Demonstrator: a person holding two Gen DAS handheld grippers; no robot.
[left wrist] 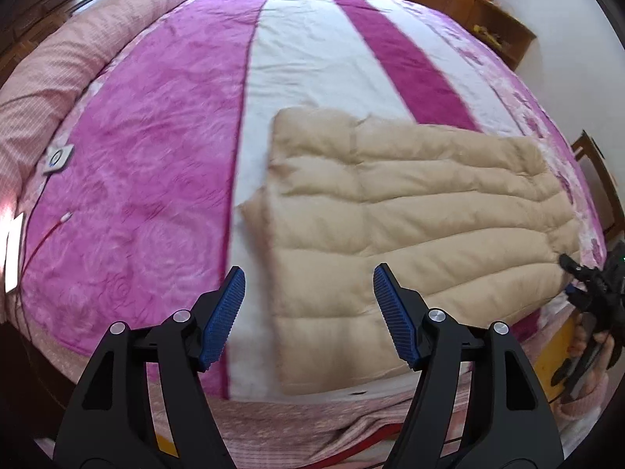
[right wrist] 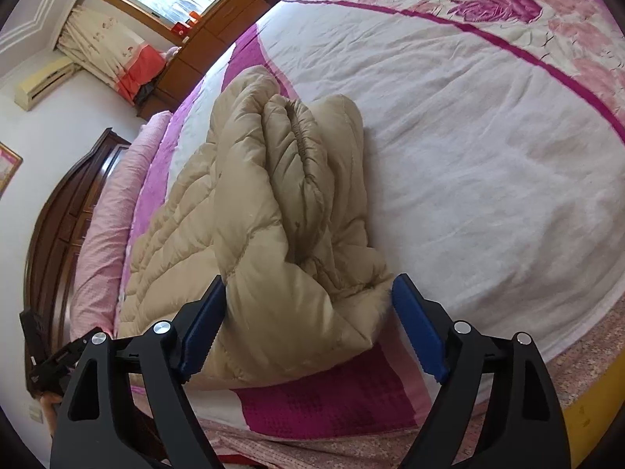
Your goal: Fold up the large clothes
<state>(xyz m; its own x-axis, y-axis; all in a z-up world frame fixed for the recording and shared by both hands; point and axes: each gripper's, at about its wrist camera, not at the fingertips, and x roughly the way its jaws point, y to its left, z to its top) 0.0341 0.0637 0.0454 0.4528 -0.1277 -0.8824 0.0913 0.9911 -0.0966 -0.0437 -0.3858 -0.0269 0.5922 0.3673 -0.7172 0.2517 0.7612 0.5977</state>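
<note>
A beige quilted puffer jacket (left wrist: 410,226) lies folded into a rectangle on the bed's pink and white blanket (left wrist: 156,125). My left gripper (left wrist: 308,312) is open and empty, hovering above the jacket's near left corner. In the right wrist view the jacket (right wrist: 273,211) shows end-on, its stacked layers bulging. My right gripper (right wrist: 308,332) is open with its blue pads on either side of the jacket's near end, not pinching it. The right gripper also shows at the far right of the left wrist view (left wrist: 586,277).
A rolled pink duvet (left wrist: 58,70) lies along the bed's far left side. A white charger (left wrist: 58,158) with a red cable and a white phone (left wrist: 13,252) lie on the blanket at left. A wooden headboard (right wrist: 58,211) and shelf (left wrist: 468,11) border the bed.
</note>
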